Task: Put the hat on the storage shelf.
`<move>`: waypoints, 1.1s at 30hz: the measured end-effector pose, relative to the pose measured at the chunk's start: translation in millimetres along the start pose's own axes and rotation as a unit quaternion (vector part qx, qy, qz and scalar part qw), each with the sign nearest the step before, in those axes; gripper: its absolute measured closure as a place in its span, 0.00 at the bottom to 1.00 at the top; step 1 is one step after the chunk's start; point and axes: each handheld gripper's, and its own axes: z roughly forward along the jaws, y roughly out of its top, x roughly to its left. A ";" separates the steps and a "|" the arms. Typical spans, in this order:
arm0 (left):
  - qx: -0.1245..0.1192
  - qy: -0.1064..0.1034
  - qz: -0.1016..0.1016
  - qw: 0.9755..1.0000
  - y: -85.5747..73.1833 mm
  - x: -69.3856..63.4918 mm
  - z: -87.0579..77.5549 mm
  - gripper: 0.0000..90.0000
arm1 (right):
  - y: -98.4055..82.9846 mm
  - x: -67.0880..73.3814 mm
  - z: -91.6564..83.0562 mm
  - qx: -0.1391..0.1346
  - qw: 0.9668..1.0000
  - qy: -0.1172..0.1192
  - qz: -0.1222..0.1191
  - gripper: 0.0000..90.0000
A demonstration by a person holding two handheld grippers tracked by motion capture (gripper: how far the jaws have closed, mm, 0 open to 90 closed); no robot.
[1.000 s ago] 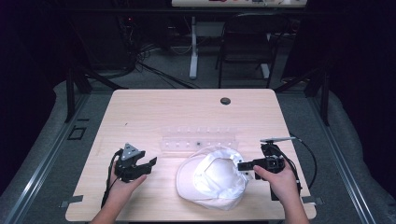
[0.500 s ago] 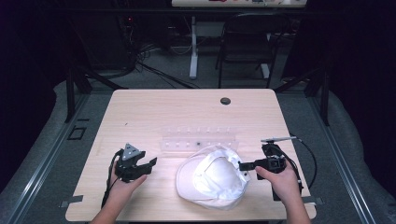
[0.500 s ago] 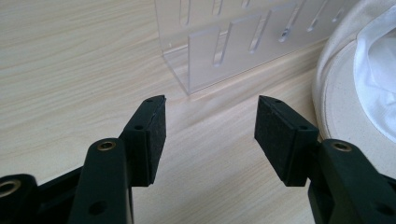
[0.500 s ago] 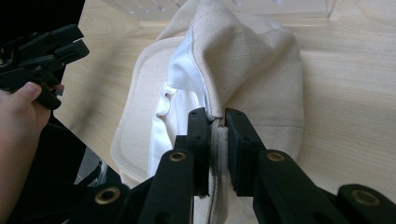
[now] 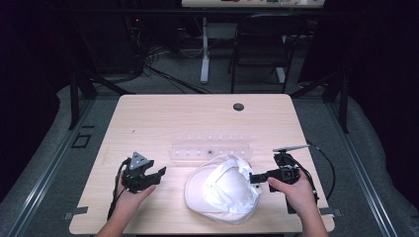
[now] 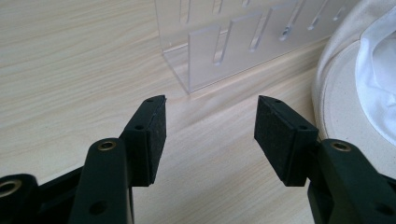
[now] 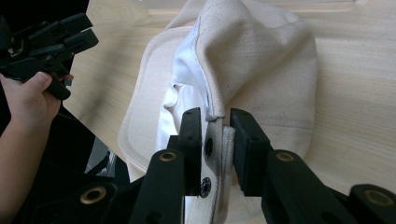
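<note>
The right gripper (image 7: 215, 122) has its two black jaws set narrowly around the back strap of a cream-white cotton cap (image 7: 261, 70), at the edge where the white lining meets the outer cloth. In the right gripper view a thin gap shows between the strap and the pads, so the jaws bracket the cloth rather than pinch it hard; they have just been opening a little, with the strap between them. A snap stud on the strap sits just below the pads.

In the high view the cap (image 5: 222, 190) lies upside down on the pale wooden table (image 5: 163, 118), near the front edge and between the two hands, with the right gripper (image 5: 256, 177) touching its right rim.

The left gripper (image 6: 210, 128) holds its jaws wide apart with only bare table between them. Just beyond them stands a clear acrylic slotted rack (image 6: 243, 37), and the cap's brim (image 6: 341, 107) shows at the right edge of that view. From above, the left gripper (image 5: 159, 174) sits well apart from the cap, and the rack (image 5: 210, 146) stands just behind the cap.
</note>
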 end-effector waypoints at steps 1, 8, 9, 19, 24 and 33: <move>0.000 0.000 0.000 1.000 0.0 -0.1 0.1 0.49 | 0.1 0.0 1.5 0.002 1.000 0.000 0.002 0.83; 0.001 0.000 0.002 1.000 0.0 0.0 -0.1 0.49 | 0.6 -3.0 7.0 0.014 1.000 -0.005 0.005 0.86; 0.000 0.000 0.001 1.000 0.0 0.0 -0.1 0.49 | 0.6 -2.6 6.8 0.014 1.000 -0.002 0.003 0.87; 0.000 0.001 0.003 1.000 0.3 0.5 -0.8 0.49 | 0.3 0.4 4.5 0.003 1.000 0.008 0.000 0.91; -0.001 0.001 0.002 1.000 0.6 0.2 -1.5 0.49 | 1.2 0.9 -1.6 -0.015 1.000 0.023 0.002 0.91; -0.005 0.002 0.001 1.000 1.0 0.3 -2.4 0.49 | 2.2 4.5 -9.5 -0.064 0.995 0.070 0.018 0.91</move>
